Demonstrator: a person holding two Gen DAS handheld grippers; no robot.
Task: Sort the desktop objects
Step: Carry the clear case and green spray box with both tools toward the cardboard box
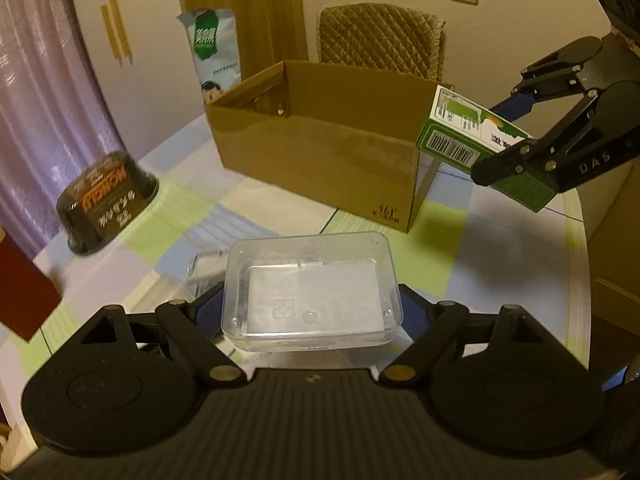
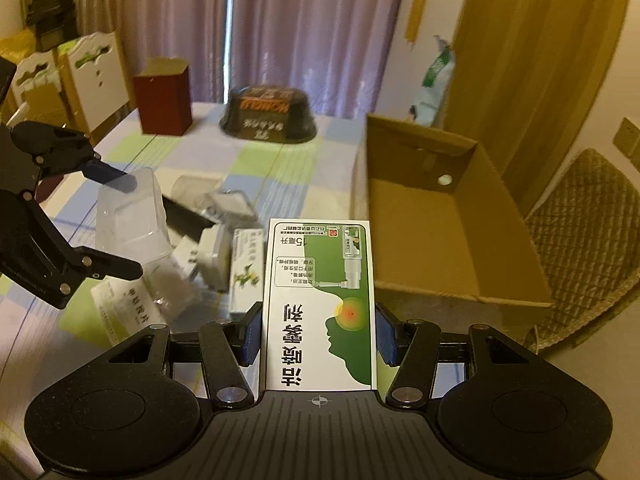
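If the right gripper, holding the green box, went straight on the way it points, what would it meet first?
Judging by the right wrist view, the right gripper and its green box point at the near left corner of the open carton. That wall would likely come first, though depth is unclear; it might pass just over the rim.

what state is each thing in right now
left gripper: jaws shut on clear plastic box, held off the table
right gripper: jaws shut on green and white carton, held up
cardboard box: open on top
black bowl: upside down on the table
red box: upright, top open
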